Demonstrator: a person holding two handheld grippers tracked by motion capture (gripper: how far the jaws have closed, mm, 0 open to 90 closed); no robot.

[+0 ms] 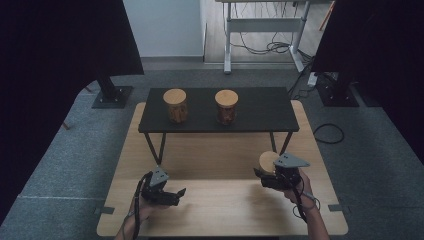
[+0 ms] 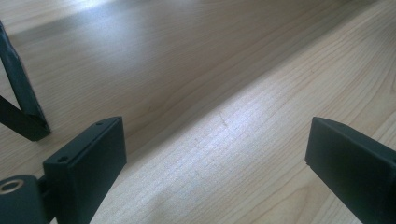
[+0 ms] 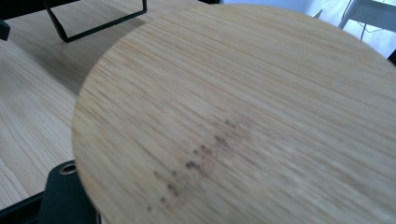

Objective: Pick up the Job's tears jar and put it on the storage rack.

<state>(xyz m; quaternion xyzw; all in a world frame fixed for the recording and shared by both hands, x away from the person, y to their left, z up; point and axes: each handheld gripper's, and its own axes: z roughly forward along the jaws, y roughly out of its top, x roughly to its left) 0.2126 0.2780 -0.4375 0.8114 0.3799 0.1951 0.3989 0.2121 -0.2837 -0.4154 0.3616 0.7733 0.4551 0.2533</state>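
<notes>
Gripping round wooden lid [image 1: 267, 161], right gripper [image 1: 270, 176] clamps it above near-right of wooden table [image 1: 220, 210]. Left gripper [image 1: 175, 195] near-left, jaws wide apart, nothing between. Two lidded jars [image 1: 175, 105] on far black shelf [image 1: 260, 112].

jars: 2 seen, [image 1: 175, 106] and [image 1: 226, 107] | lids: 3, one on each jar, one loose [image 3: 243, 116] | claws: 2, left [image 1: 176, 195], right [image 1: 261, 176] | shelf: 1 [image 1: 260, 107] | surface: 1 [image 1: 225, 210]
</notes>
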